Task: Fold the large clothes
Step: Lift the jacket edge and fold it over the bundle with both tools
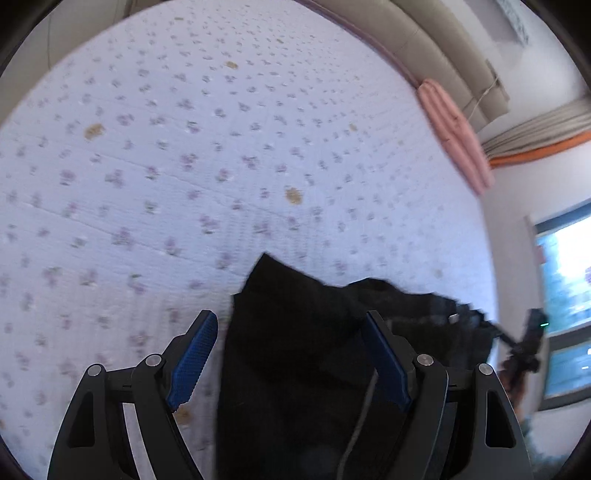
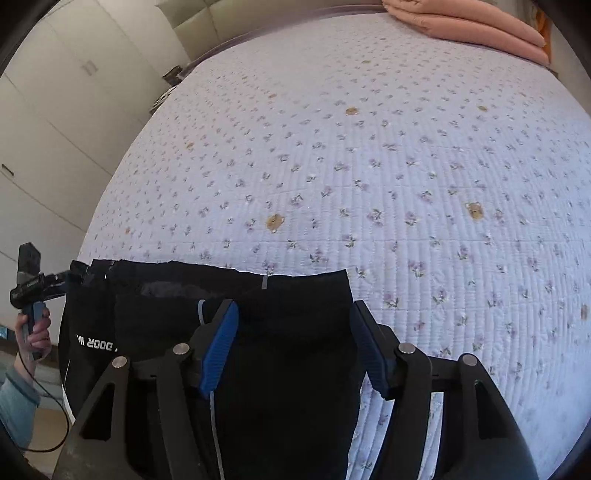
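Nearest the right wrist camera, the right gripper (image 2: 291,317) stands with its blue pads (image 2: 221,343) well apart, and the black garment (image 2: 280,369) lies between them without either pad pressing on it. It tips steeply down over the cloth. At the edge of the left wrist view this gripper appears again as a small dark shape beyond the garment's far corner.

Over on the other side, the left gripper (image 1: 290,325) is spread just as wide; its right-hand pad (image 1: 384,365) overlaps the dark cloth, the other pad hangs over the bedspread (image 1: 221,147), and nothing is clamped. From the right wrist camera, a hand (image 2: 35,332) with a grey-blue sleeve grips its handle, beside the garment's left edge.

Below both claws, the garment lies flat on the floral quilted bedspread, its top hem running straight just ahead of the right fingertips. White lettering shows near its left side, and a thin grey cord trails down it. Far beyond the claws, a folded pink blanket (image 2: 480,29) rests at the head of the bed.
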`<state>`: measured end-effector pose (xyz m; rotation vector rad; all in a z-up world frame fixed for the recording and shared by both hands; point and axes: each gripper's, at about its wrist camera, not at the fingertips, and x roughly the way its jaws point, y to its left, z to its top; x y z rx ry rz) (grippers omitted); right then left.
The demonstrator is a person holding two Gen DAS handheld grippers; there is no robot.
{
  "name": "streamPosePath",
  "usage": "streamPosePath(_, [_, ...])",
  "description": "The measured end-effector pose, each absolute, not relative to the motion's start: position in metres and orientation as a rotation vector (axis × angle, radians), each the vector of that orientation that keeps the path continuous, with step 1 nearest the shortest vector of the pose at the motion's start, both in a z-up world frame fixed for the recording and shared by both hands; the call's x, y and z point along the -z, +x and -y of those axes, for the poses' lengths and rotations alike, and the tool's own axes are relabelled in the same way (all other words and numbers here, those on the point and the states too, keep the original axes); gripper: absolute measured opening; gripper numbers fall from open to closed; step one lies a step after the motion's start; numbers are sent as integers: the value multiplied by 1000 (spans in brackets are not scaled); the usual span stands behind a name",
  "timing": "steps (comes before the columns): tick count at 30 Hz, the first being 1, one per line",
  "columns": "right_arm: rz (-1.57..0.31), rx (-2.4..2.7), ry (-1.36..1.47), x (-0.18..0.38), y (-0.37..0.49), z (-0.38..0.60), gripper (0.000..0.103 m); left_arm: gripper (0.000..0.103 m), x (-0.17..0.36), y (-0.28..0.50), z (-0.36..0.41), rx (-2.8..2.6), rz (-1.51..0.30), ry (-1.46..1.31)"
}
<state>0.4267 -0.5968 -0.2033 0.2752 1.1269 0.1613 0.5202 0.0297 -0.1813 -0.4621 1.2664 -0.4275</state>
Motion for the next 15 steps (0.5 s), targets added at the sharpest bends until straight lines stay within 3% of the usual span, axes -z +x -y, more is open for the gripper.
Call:
streamPosePath(6, [-1165,-150,320,220,436,609,72,82,184,523,-18,412,-1275,-487])
streamPosePath(8, [-1173,-185,400,227,436,615,63,76,189,525,-17,437,-1278,-521])
streamPosePath(9, [-1168,-205,420,228,434,614,42,58,188,525,-14,430,-1268,-513])
streamPosePath(10, [-1167,-220,414,227,432,611,31,43,187,524,-12,408,-1263,-485])
streamPosePath(11, [-1160,-203,375,225,429,606,27,17,185,522,-10,369,-1258,-448])
streamPosePath(13, [-1111,-150,264,211,417,594,18,13,175,513,-13,325,-1204,-437])
streamPosePath(15, [-1054,-72,213,191,404,591,15,12,150,501,-19,296,-1120,-440])
